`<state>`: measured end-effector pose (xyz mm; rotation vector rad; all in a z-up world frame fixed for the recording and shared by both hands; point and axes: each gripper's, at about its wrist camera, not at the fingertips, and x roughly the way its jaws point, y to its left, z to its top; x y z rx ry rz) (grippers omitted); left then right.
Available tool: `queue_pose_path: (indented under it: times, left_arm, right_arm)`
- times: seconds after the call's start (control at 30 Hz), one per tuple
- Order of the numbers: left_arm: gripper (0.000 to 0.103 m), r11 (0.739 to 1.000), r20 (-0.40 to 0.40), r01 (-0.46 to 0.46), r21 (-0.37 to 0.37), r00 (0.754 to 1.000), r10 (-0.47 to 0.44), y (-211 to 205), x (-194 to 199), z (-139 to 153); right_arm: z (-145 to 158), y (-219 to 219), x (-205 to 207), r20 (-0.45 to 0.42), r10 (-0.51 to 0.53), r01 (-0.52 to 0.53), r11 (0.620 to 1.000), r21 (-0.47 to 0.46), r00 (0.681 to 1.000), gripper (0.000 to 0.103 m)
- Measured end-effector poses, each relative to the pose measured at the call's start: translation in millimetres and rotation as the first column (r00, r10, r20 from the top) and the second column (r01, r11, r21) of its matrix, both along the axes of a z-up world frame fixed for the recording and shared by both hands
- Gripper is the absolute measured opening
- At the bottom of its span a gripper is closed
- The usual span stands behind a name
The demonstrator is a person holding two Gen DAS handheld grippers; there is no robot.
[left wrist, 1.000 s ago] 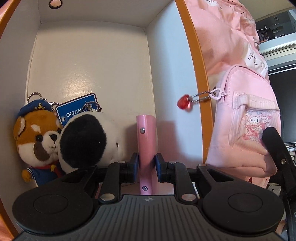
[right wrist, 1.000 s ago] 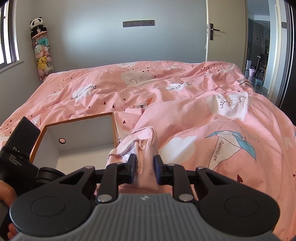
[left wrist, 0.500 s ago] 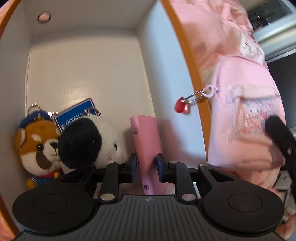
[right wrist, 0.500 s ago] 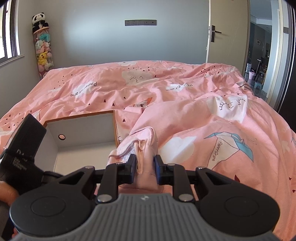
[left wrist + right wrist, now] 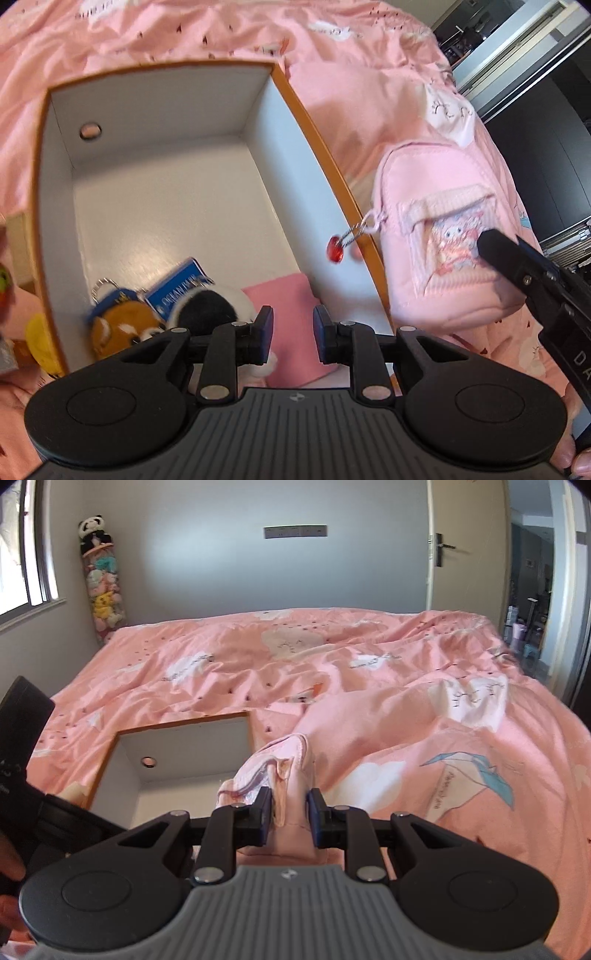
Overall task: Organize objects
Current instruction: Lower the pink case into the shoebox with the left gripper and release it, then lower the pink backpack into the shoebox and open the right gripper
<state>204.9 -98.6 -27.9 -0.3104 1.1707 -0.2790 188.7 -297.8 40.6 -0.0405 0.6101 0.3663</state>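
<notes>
An orange-rimmed white box [image 5: 314,122] lies on the bed. On its floor are a red-panda plush [image 5: 125,325], a black-and-white plush [image 5: 210,306], a blue tag [image 5: 177,284] and a flat pink wallet [image 5: 291,295]. My left gripper [image 5: 293,334] hovers above the wallet, open, pads clear of it. Right of the box hangs a pink mini backpack [image 5: 443,229] with a red heart charm [image 5: 335,252]. My right gripper [image 5: 289,814] is shut on the backpack's top [image 5: 291,760]; one of its fingers [image 5: 496,245] shows in front of the bag. The same box [image 5: 184,720] shows to the left.
A rumpled pink duvet [image 5: 369,664] covers the bed. A yellow toy [image 5: 40,339] lies outside the box's left wall. A tall tube of plush toys [image 5: 101,590] stands in the far corner, and a door [image 5: 461,554] is at the back right.
The left gripper has let go of the pink wallet, which now lies flat instead of upright, and has risen out of the box while rolling. The right gripper stays put on the backpack.
</notes>
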Motion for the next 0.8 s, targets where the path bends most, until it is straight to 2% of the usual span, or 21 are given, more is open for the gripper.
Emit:
queue_pose_path:
  times: [0.1, 0.23, 0.43, 0.57, 0.7, 0.8]
  left_arm:
    - [0.025, 0.999, 0.049, 0.007, 0.033, 0.999, -0.008, 9, -4, 6]
    - [0.025, 0.999, 0.073, 0.025, 0.042, 0.997, -0.028, 15, -4, 3]
    - [0.025, 0.982, 0.104, 0.099, 0.159, 0.988, -0.117, 9, -14, -6]
    - [0.025, 0.964, 0.109, 0.119, 0.238, 0.983, -0.148, 8, -19, -12]
    - [0.025, 0.973, 0.121, 0.109, 0.202, 0.983, -0.135, 17, -21, -15]
    - [0.025, 0.980, 0.134, 0.099, 0.175, 0.983, -0.124, 21, -22, -14]
  right_arm:
    - [-2, 9, 1, -0.027, 0.064, -0.065, 0.998, -0.007, 0.998, 0.022]
    - [-16, 23, 5, -0.080, 0.126, -0.134, 0.987, -0.090, 0.989, 0.022]
    - [-34, 40, 8, -0.147, 0.199, -0.224, 0.959, -0.175, 0.969, 0.022]
    - [-43, 49, 10, -0.190, 0.229, -0.264, 0.946, -0.186, 0.955, 0.022]
    - [-52, 59, 13, -0.231, 0.225, -0.278, 0.933, -0.228, 0.947, 0.021]
    - [-61, 62, 21, -0.294, 0.215, -0.295, 0.918, -0.265, 0.932, 0.021]
